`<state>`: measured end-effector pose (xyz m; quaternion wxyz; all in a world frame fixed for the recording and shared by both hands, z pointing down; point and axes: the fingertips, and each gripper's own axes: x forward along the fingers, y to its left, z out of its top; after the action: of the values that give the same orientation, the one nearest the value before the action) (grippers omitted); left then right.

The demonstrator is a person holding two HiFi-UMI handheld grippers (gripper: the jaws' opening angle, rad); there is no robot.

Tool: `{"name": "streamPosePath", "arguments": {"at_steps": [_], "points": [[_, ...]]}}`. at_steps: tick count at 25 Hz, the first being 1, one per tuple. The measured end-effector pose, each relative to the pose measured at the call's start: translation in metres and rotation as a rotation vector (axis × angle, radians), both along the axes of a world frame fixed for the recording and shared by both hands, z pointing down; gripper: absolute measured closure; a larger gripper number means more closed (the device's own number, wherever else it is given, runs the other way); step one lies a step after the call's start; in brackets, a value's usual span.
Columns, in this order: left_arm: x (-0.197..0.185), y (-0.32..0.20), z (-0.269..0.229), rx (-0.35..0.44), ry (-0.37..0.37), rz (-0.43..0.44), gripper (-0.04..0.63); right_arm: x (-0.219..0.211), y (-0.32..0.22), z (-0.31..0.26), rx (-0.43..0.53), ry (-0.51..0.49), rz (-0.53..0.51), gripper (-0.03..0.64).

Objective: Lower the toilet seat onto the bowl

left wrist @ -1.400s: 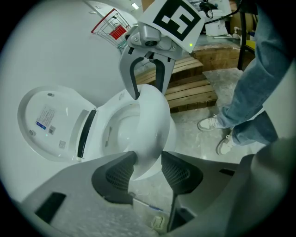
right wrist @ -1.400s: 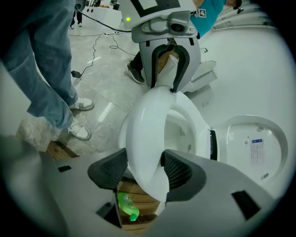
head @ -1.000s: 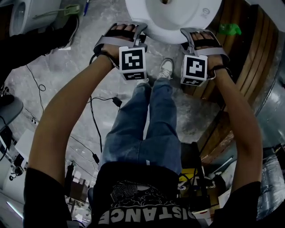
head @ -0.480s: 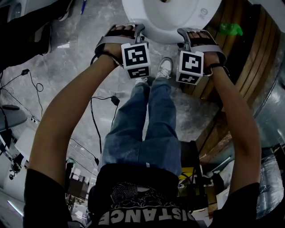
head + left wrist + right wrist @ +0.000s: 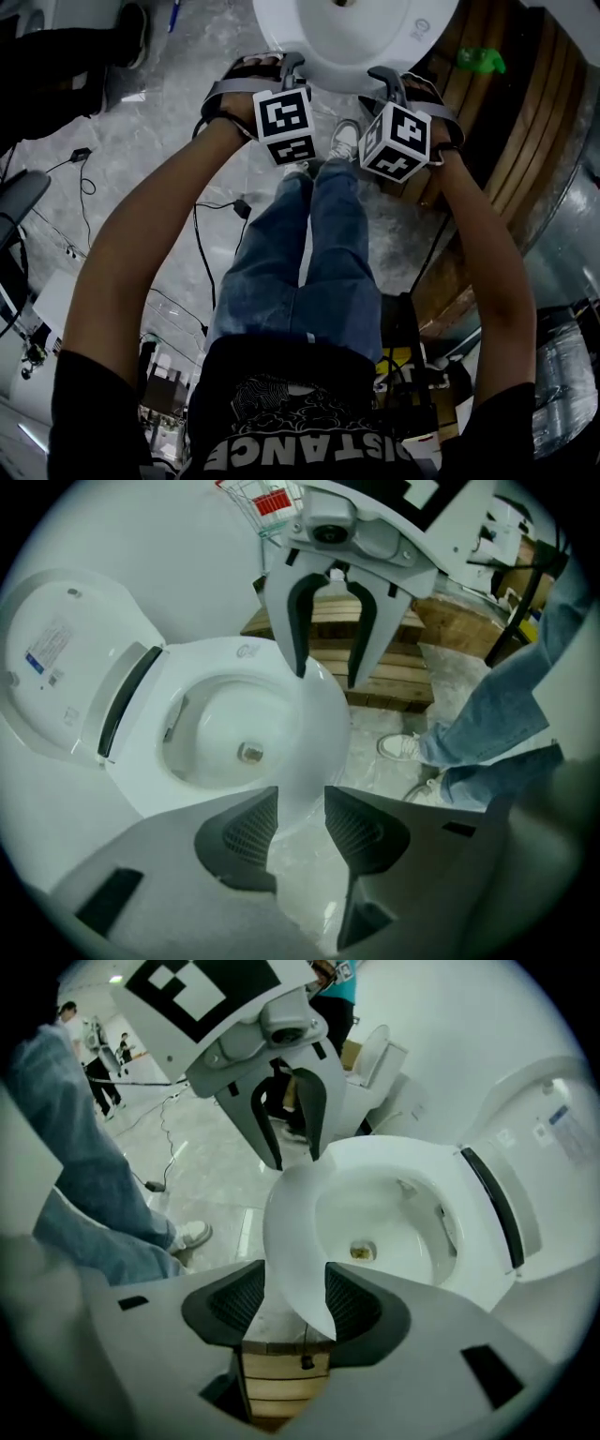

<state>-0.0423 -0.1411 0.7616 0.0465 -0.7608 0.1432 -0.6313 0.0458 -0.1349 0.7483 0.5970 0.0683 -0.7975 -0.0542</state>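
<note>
White toilet seat (image 5: 289, 1227) down, level over bowl (image 5: 220, 714); whether fully seated on rim, cannot tell. Lid (image 5: 56, 658) upright behind, sticker on its face, dark strip at hinge end.

Both grippers at front of seat, pointing steeply down, side by side, close but apart. Marker cubes (image 5: 286, 122) facing up in head view.

Left gripper (image 5: 302, 799): jaws part-open, nothing gripped. Front curve of seat just btwn the tips only; pale floor showing btwn the rest of the pads (image 5: 251, 829).

Right gripper (image 5: 295, 1277): jaws wide, just been closing in, not clamped. Seat band btwn them, one jaw over bowl opening, the other outside. Band lying along inner pad (image 5: 354, 1302); sliver of floor and wood showing btwn band and outer pad lower down.

Bowl interior: white, drain (image 5: 361, 1252) at bottom w/ brownish spot.

Surroundings: grey marbled floor (image 5: 131, 159) w/ black cable and plug (image 5: 242, 208). Wood pallet (image 5: 384, 682) just beside bowl, on right gripper's side. Person's jeans (image 5: 309, 272) and white sneaker (image 5: 349, 142) directly in front of bowl, btwn the two forearms. Bg of right gripper view: second toilet (image 5: 382, 1054), lid up, well apart from this one.
</note>
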Motion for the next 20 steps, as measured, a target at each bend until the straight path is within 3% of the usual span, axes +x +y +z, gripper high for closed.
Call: {"name": "streamPosePath", "arguments": {"at_steps": [4,12,20], "points": [[0.013,0.001,-0.032,-0.002,0.085,-0.068,0.428,-0.013,0.004,-0.03,-0.005,-0.084,0.079,0.482],[0.033,0.007,-0.105,-0.001,0.244,-0.203,0.453,-0.012,0.003,-0.1,-0.014,-0.232,0.378,0.528],[0.047,0.014,-0.188,0.041,0.426,-0.343,0.5,-0.015,0.005,-0.185,0.002,-0.39,0.584,0.557]]}}
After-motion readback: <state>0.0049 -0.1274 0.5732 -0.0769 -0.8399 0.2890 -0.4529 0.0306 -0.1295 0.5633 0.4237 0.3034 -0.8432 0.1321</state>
